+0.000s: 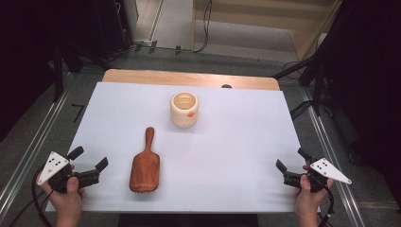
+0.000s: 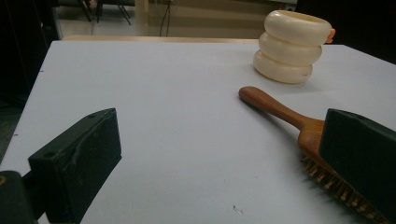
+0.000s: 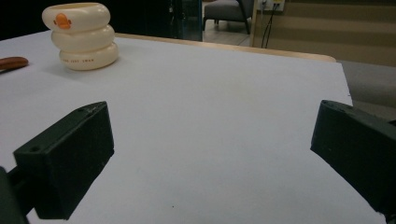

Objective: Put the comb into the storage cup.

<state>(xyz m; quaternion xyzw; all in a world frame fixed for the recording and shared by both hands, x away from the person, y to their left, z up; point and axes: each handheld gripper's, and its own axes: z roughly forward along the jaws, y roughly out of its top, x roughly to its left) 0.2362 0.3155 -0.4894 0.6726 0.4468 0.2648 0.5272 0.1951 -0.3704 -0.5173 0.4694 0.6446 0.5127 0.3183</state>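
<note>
A wooden hairbrush (image 1: pixel 145 165) lies bristles down on the white table (image 1: pixel 236 142), handle pointing away. Behind it stands a cream ribbed cup (image 1: pixel 184 109) with a small orange mark. My left gripper (image 1: pixel 89 158) rests at the table's near left corner, open, with nothing between its jaws; the hairbrush (image 2: pixel 289 116) lies just right of it and the cup (image 2: pixel 292 46) farther off. My right gripper (image 1: pixel 292 160) sits at the near right corner, open and empty, with the cup (image 3: pixel 81 35) far to its left and the brush handle tip (image 3: pixel 11 63) at the frame edge.
A bare wooden strip (image 1: pixel 189 78) runs along the table's far edge. Metal rails (image 1: pixel 28 156) flank both sides on the grey floor. Cables and dark stands (image 1: pixel 312 85) sit beyond the far right corner.
</note>
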